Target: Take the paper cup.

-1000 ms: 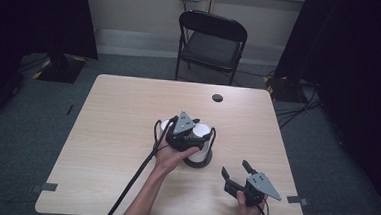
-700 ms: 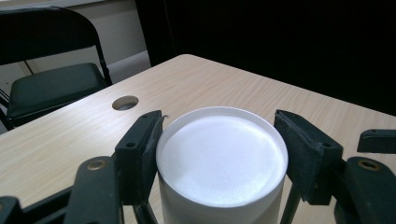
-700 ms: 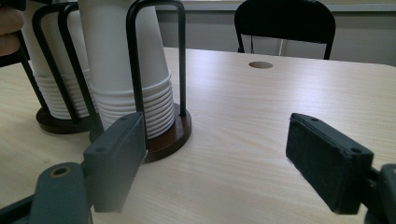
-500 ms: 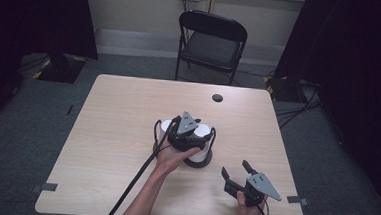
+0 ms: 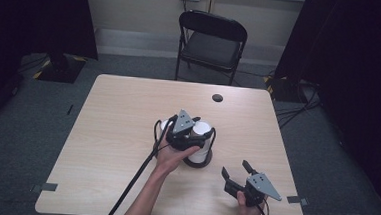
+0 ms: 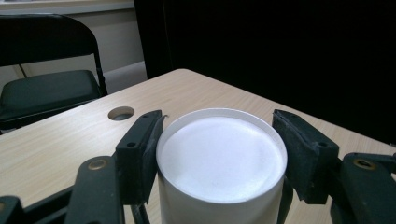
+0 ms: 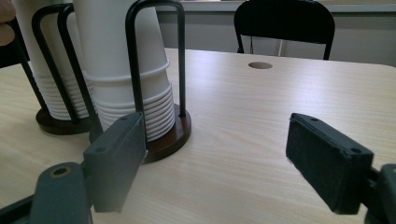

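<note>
Two stacks of upside-down white paper cups stand in black wire holders on dark round bases, the nearer stack (image 7: 123,70) beside the farther stack (image 7: 44,70). In the high view they stand at mid-table, and the base (image 5: 198,161) of one holder shows. My left gripper (image 5: 194,132) is over the stacks. Its jaws sit on either side of the top cup (image 6: 222,161), and both pads (image 6: 140,154) touch the cup's wall. My right gripper (image 5: 238,173) rests near the table's front right, open and holding nothing, pointed at the nearer holder's base (image 7: 163,140).
The wooden table (image 5: 118,113) has a round cable hole (image 5: 217,97) near its far edge. A black folding chair (image 5: 211,38) stands behind the table. Dark curtains hang at both sides, and cables lie on the floor at the right.
The left gripper has shifted very slightly at the top of the cup stack. The right gripper has stayed where it was.
</note>
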The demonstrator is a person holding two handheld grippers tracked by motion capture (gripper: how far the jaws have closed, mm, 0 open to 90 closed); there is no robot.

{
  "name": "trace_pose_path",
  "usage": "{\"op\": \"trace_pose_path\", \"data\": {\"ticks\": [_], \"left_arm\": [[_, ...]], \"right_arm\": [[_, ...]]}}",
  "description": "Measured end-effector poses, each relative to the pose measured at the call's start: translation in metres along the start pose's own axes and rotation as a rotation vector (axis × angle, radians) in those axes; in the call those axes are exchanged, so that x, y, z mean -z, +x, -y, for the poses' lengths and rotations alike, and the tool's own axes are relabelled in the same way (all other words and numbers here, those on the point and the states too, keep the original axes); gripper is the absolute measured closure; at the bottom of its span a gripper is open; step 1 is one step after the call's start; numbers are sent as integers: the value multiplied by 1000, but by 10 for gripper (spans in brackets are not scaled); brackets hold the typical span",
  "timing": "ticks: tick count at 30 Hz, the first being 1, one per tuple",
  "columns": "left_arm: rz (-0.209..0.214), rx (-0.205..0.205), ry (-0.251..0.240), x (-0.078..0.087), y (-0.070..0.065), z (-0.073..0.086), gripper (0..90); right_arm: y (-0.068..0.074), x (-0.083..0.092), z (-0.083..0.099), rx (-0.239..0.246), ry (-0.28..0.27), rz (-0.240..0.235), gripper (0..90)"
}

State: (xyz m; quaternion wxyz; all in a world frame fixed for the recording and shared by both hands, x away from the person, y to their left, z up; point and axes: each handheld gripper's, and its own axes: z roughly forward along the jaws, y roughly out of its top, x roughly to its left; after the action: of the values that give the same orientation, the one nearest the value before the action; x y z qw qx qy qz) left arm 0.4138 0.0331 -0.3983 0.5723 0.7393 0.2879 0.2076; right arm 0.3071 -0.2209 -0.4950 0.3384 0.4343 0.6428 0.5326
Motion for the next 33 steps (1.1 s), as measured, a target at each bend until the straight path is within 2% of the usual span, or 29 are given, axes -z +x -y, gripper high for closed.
{"op": "trace_pose_path", "data": {"ticks": [11,24,33], "left_arm": [[-12,21,-48,9,1,-6,358],[-14,33,-62,12,3,-9,359],[-19,41,-94,17,4,-14,359]], "right_arm": [[0,0,0,3,-1,7,195],[0,0,0,2,-1,8,195],[0,0,0,2,-1,11,195]]}}
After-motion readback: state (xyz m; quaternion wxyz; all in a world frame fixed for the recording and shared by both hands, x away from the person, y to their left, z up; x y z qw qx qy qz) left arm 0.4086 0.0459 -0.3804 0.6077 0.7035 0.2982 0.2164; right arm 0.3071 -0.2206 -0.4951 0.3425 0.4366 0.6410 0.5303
